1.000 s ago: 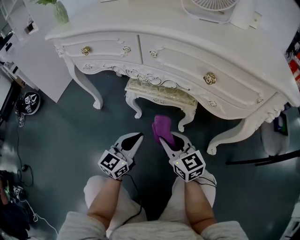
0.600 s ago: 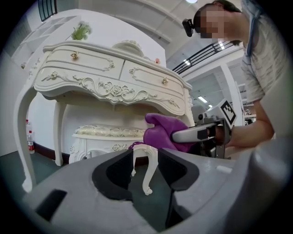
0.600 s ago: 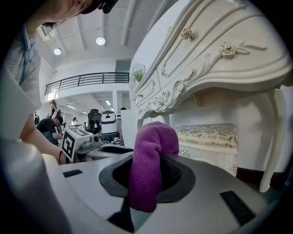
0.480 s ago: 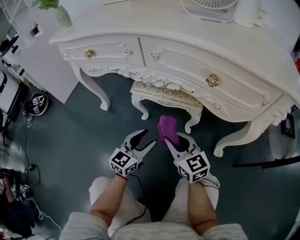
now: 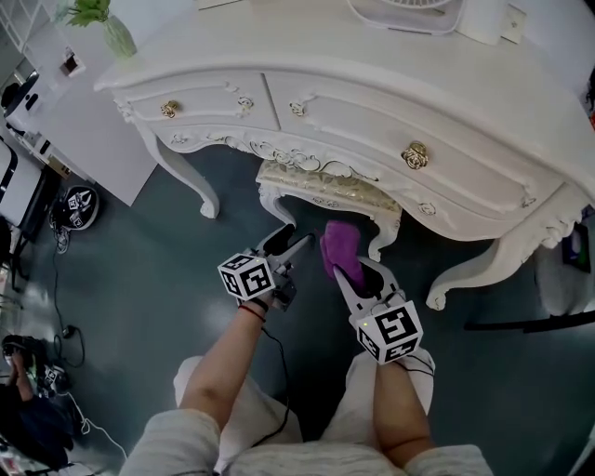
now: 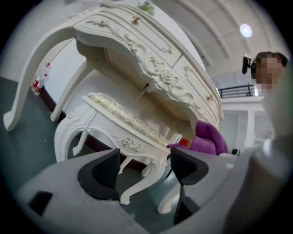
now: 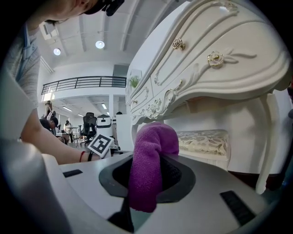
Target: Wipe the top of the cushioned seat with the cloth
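The cushioned seat is a small white carved stool with a cream top, tucked partly under the dressing table; it also shows as the stool and the seat. My right gripper is shut on a folded purple cloth, held just short of the stool's front edge; the cloth bulges up from the right gripper. My left gripper is close to the stool's front left leg. Its jaws have just been opening and stand open with nothing between them. In the left gripper view the left gripper frames the stool's leg beyond.
A white dressing table with gold drawer knobs overhangs the stool. A vase and a fan base stand on it. The table's curved legs flank the stool. Cables and gear lie on the dark floor at left.
My left gripper moved forward toward the stool's left leg, rolled over, and its jaws went from shut to open. The right gripper kept the cloth and barely shifted.
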Motion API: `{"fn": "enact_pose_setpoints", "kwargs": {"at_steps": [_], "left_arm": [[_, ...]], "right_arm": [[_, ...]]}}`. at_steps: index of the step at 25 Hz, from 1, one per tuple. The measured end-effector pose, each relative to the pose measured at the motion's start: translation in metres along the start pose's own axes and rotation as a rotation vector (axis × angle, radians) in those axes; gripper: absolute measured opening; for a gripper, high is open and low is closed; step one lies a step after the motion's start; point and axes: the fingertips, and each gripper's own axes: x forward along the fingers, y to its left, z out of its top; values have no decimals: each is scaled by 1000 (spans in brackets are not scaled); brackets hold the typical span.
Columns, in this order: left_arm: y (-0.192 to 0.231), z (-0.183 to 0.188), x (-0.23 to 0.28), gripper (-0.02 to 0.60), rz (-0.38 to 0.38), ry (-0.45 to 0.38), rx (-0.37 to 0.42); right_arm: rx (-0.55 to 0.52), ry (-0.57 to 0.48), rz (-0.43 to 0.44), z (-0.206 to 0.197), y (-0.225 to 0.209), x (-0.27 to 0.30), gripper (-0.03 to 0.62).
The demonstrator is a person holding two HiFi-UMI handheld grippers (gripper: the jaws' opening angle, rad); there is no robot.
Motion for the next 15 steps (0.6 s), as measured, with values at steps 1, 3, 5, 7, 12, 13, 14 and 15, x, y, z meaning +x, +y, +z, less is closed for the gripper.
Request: {"fn": "enact_pose_setpoints", "kwargs": {"at_steps": [1, 3, 5, 7, 12, 13, 14, 15], "left_arm": [[4, 1, 9, 341, -2, -25, -58], [10, 2, 27, 341, -4, -76, -177], [16, 2, 41, 341, -3, -127, -288], [25, 0, 51, 341, 12, -179, -377], [47, -12, 67, 341, 50, -285, -560], [50, -15, 70, 341, 51, -300, -586], [52, -18, 73, 341, 50, -313, -606], [54, -20, 76, 341, 47, -326, -623]], "right_arm": [[-2, -6, -10, 1, -2, -2, 89], [-4, -16, -26, 4, -6, -6, 89], [-11, -19, -37, 6, -8, -9, 89], [-18, -17, -47, 6, -9, -11, 89], [-20, -27, -50, 10, -9, -13, 89], [-24, -26, -48, 10, -8, -13, 89], [-28, -25, -45, 11, -7, -13, 89], [-30, -25, -42, 11, -6, -13, 89]]}}
